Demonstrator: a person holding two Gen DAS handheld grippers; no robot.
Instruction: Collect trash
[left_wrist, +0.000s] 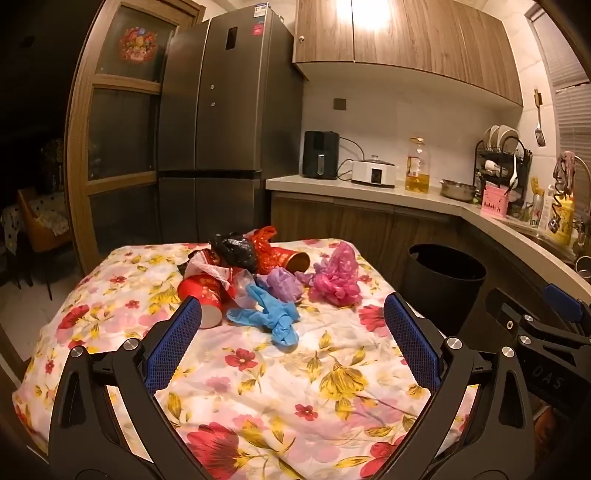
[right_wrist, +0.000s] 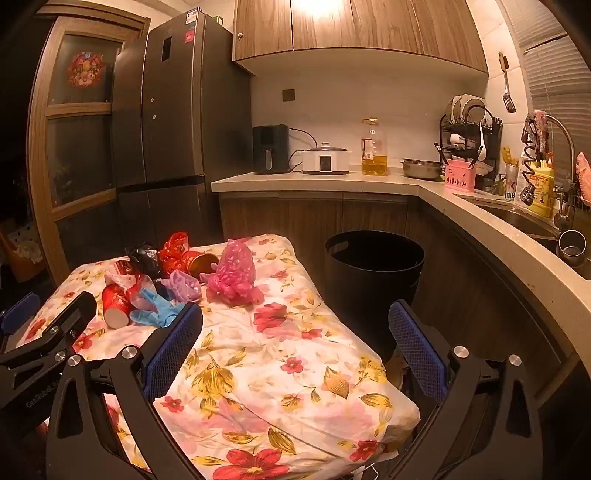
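Note:
A pile of trash lies at the far end of a table under a floral cloth (left_wrist: 258, 373): a blue glove (left_wrist: 271, 317), a red paper cup (left_wrist: 203, 295) on its side, a second red cup (left_wrist: 291, 260), a purple glove (left_wrist: 282, 284), a pink plastic bag (left_wrist: 338, 275), a black bag (left_wrist: 234, 249) and a red bag (left_wrist: 264, 238). A black trash bin (left_wrist: 445, 275) stands right of the table, also in the right wrist view (right_wrist: 373, 266). My left gripper (left_wrist: 291, 314) is open and empty, short of the pile. My right gripper (right_wrist: 295, 317) is open and empty over the table's right edge.
A counter (right_wrist: 332, 182) runs along the back and right with an air fryer (right_wrist: 271, 149), cooker (right_wrist: 325, 158), oil bottle (right_wrist: 373, 147), metal bowl (right_wrist: 421, 168), dish rack (right_wrist: 469, 136) and sink (right_wrist: 517, 218). A tall fridge (left_wrist: 221, 118) stands behind the table.

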